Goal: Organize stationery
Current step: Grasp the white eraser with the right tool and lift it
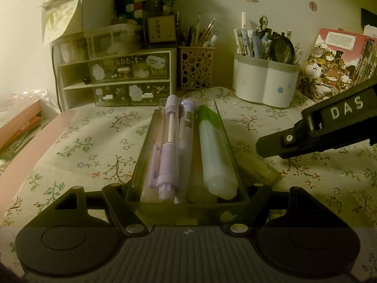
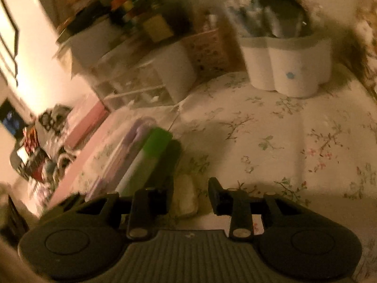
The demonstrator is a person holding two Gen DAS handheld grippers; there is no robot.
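Note:
My left gripper (image 1: 187, 200) is shut on the near end of a clear plastic tray (image 1: 229, 141) that rests on the floral tablecloth. In the tray lie a lilac pen (image 1: 168, 151), a second lilac pen (image 1: 187, 118) and a green-capped highlighter (image 1: 215, 151). A pale glue stick (image 1: 259, 167) lies on the cloth just right of the tray. My right gripper (image 2: 188, 198) is open, fingers either side of that pale stick (image 2: 186, 198), which lies on the cloth. The right gripper's black finger (image 1: 306, 134) shows above the stick in the left wrist view. The tray and highlighter (image 2: 146, 160) show blurred at left.
At the back stand a white drawer unit (image 1: 113, 80) marked "rabbit", a lattice pen cup (image 1: 196, 68), a white pen holder (image 1: 266, 80) full of pens, and boxes (image 1: 334, 63) at right. A pink desk edge (image 1: 28, 155) and books lie left.

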